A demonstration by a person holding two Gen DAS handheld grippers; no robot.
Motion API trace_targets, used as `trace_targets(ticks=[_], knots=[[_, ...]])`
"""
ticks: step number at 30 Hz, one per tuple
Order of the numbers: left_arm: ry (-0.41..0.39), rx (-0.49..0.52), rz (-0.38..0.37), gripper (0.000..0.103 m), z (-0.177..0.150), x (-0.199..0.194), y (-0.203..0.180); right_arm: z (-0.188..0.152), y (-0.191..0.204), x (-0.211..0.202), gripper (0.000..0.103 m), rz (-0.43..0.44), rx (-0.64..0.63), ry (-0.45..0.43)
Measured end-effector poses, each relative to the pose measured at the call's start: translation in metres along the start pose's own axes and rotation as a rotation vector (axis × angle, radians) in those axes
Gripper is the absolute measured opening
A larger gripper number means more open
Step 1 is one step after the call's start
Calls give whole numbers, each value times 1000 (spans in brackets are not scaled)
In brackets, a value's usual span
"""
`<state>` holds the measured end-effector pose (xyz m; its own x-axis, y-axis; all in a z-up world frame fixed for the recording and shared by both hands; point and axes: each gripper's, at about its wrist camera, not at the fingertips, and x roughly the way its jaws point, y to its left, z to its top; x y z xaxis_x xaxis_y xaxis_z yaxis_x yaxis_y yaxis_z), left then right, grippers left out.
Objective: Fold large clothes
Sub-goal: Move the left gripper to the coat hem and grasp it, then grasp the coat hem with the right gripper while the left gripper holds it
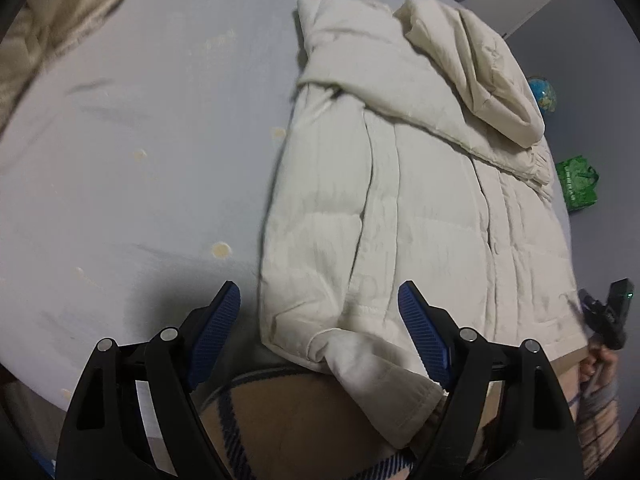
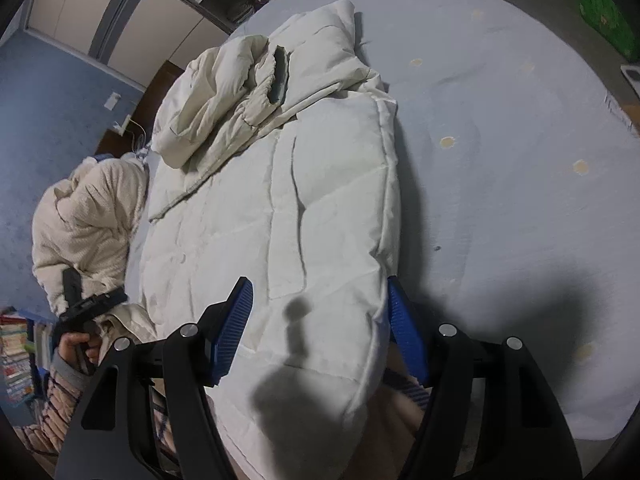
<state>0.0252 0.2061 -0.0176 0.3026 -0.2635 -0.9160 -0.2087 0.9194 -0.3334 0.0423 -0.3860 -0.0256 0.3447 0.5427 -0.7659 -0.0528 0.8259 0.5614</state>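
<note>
A cream padded jacket (image 1: 404, 208) lay on the bed (image 1: 140, 152), its sleeves already drawn in over the body and its hood (image 1: 476, 64) resting at the far end from us. We held the left claw (image 1: 320, 328) wide open above the jacket's near hem, one blue pad over bare sheet beside the jacket's edge, the other over the hem, gripping nothing. The right claw (image 2: 320, 320) also stood open and empty, its pads spanning the hem's other corner. We judged the step in hand to be taking the hem for a fold toward the hood. To do it well, each claw should close on the full thickness of the hem at its own corner, both at once, so that the puffy layers lift level and do not slide apart. A second pale garment (image 2: 88, 224) lay beside the jacket, away from the hem.
</note>
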Motion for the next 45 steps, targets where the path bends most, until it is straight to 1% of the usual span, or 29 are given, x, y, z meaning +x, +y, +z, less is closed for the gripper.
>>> trace_targets(ticks=[5, 10, 13, 15, 19, 21, 23, 24, 25, 26, 27, 28, 29, 30, 31, 34, 36, 38, 40, 43, 45], knots=[[76, -43, -41, 78, 1, 12, 9, -1, -7, 0, 64, -30, 31, -12], [134, -77, -56, 78, 1, 20, 20, -1, -18, -10, 64, -45, 45, -20], [191, -93, -95, 78, 1, 28, 23, 0, -26, -14, 64, -40, 57, -2], [209, -90, -93, 77, 2, 30, 24, -1, -29, -14, 64, -36, 59, 17], [247, -65, -105, 71, 1, 34, 19, -7, -30, -15, 64, 38, 53, 47], [267, -60, -111, 70, 1, 37, 18, -9, -27, -13, 64, 76, 40, 63], [280, -60, -113, 70, 2, 40, 18, -10, -22, -12, 63, 88, 20, 70], [282, -59, -110, 69, 3, 40, 18, -10, -17, -10, 58, 97, 1, 72], [280, -56, -102, 66, 4, 42, 18, -11, -14, -9, 53, 98, -11, 69], [282, -51, -90, 63, 4, 42, 17, -11, -10, -8, 36, 96, -27, 65], [283, -42, -80, 52, 4, 43, 16, -11, -5, -7, 25, 85, -55, 55], [282, -35, -86, 41, 4, 43, 14, -11, -2, -7, 22, 84, -74, 44], [278, -27, -93, 37, 4, 43, 12, -11, 3, -8, 15, 96, -103, 26], [268, -17, -93, 29, 4, 42, 10, -12, 8, -11, 13, 103, -129, 6], [257, -13, -94, 24, 3, 40, 8, -12, 13, -15, 11, 107, -147, -17], [206, -19, -129, 17, 3, 28, 4, -7, 21, -29, 8, 174, -128, -89], [164, -17, -168, 16, 2, 13, -2, 0, 28, -41, 7, 232, -109, -149], [128, -6, -199, 15, 2, -2, -8, 6, 33, -48, 7, 271, -93, -182], [87, 7, -230, 15, 3, -21, -14, 14, 38, -55, 7, 313, -76, -201], [43, 14, -265, 14, 5, -42, -21, 25, 38, -59, 7, 373, -17, -221], [30, 29, -268, 13, 4, -52, -24, 27, 34, -59, 7, 399, 16, -222]])
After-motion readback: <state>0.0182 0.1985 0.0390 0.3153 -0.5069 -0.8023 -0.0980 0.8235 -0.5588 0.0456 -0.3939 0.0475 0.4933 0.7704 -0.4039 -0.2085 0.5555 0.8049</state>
